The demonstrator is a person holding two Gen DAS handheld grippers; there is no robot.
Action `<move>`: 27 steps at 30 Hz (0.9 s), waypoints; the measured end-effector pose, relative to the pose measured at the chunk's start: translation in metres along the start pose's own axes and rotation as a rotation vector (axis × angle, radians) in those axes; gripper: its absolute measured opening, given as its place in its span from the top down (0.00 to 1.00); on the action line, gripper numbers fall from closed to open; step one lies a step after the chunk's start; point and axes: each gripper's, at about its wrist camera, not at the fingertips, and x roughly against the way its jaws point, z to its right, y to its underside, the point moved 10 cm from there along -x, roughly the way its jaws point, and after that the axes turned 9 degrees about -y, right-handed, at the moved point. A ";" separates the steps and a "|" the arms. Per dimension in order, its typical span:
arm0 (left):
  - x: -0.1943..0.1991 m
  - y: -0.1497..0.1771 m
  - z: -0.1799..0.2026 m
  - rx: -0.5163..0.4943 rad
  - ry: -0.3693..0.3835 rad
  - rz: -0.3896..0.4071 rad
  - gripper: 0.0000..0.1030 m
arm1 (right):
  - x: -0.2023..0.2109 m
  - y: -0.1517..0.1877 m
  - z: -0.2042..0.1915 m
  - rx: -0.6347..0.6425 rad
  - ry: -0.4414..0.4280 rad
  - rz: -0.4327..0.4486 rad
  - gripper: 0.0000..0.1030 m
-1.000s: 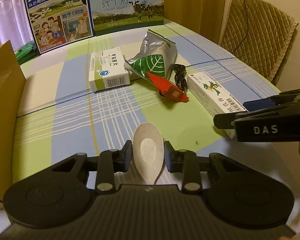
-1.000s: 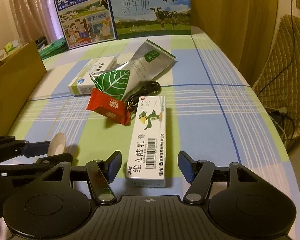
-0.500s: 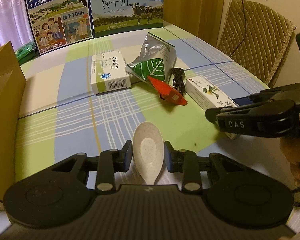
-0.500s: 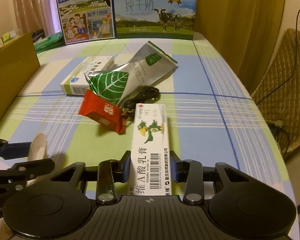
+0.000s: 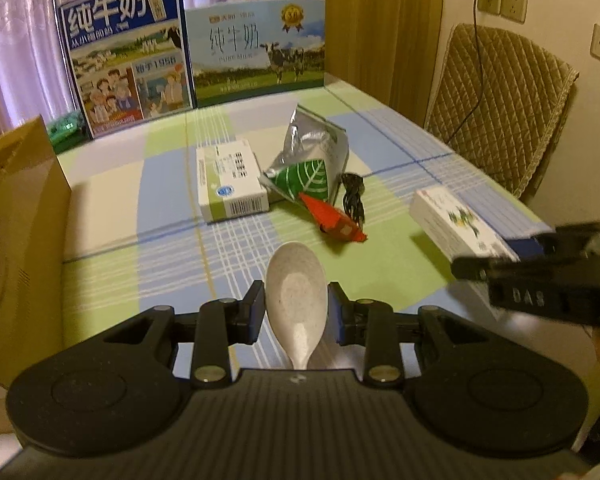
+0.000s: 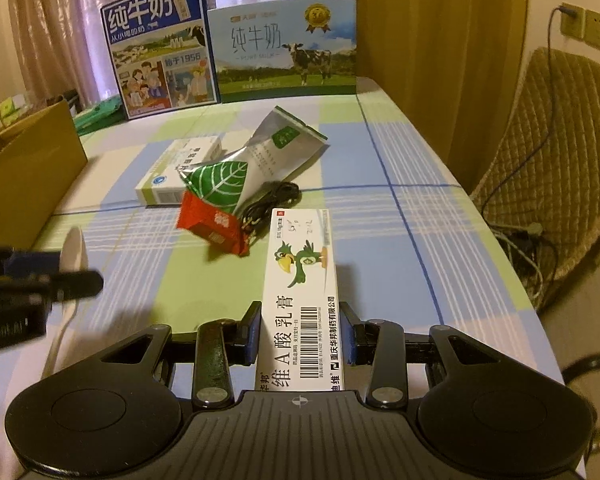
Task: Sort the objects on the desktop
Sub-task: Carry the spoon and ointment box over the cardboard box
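Ointment carton sits clamped in our right gripper, long axis pointing away toward the far clutter — the smaller spoon is pinched bowl-forward in our left gripper, nearer the left-hand cardboard box

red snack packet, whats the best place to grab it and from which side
Grip the red snack packet across its padded middle, pads on its two long edges, coming down from above. It lies flat, and its far end sits against the black cable and the leaf-print pouch, so a low approach from that side is crowded. Both grippers are full now.
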 end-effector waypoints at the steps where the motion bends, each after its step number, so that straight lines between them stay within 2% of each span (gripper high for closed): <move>1: 0.005 -0.003 -0.002 0.002 -0.001 0.009 0.73 | 0.004 0.000 -0.002 -0.004 -0.002 0.001 0.66; 6: 0.031 -0.017 -0.017 0.016 -0.012 0.051 0.73 | 0.025 -0.017 -0.023 0.013 -0.024 0.042 0.66; 12: 0.065 -0.038 -0.057 0.057 -0.048 0.111 0.73 | 0.041 -0.057 -0.074 0.073 -0.089 0.110 0.66; 22: 0.113 -0.077 -0.181 0.148 -0.138 0.199 0.73 | 0.030 -0.112 -0.215 0.168 -0.294 0.154 0.66; 27: 0.116 -0.075 -0.250 0.214 -0.163 0.173 0.73 | 0.009 -0.128 -0.278 0.209 -0.375 0.143 0.66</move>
